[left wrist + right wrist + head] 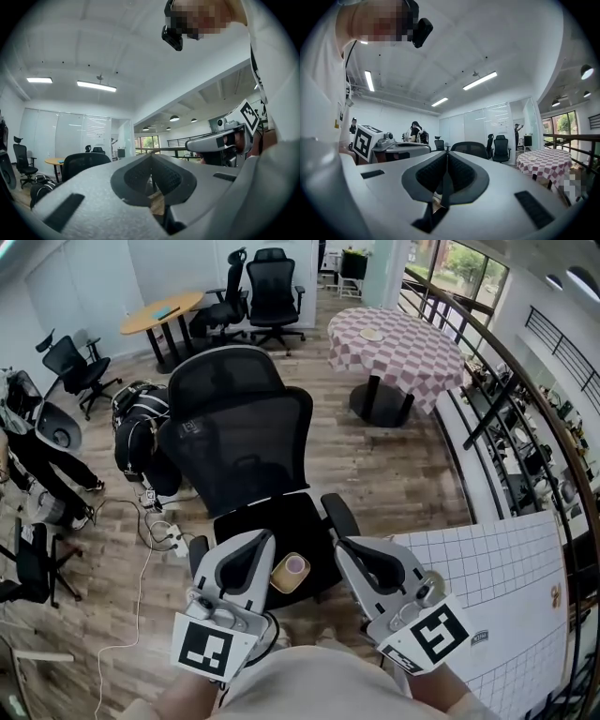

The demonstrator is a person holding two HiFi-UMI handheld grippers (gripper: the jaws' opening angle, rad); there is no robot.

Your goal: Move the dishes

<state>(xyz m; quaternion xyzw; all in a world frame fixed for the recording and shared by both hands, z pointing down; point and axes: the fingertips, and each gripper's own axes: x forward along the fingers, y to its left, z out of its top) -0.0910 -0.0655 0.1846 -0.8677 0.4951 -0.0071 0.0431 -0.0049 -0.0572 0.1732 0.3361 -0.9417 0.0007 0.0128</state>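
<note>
Dish [290, 572] on chair [246, 442] seat

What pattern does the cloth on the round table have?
Red-and-white checks; the cloth shows best in the head view.

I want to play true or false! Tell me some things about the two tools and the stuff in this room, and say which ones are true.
1. The left tool and the right tool are both shut with nothing in them. True.
2. The tablecloth is plain blue. False: it is red-and-white checked.
3. A small yellowish dish sits on the seat of the black office chair. True.
4. Nothing lies on the tablecloth. False: a small plate lies on it.
</note>
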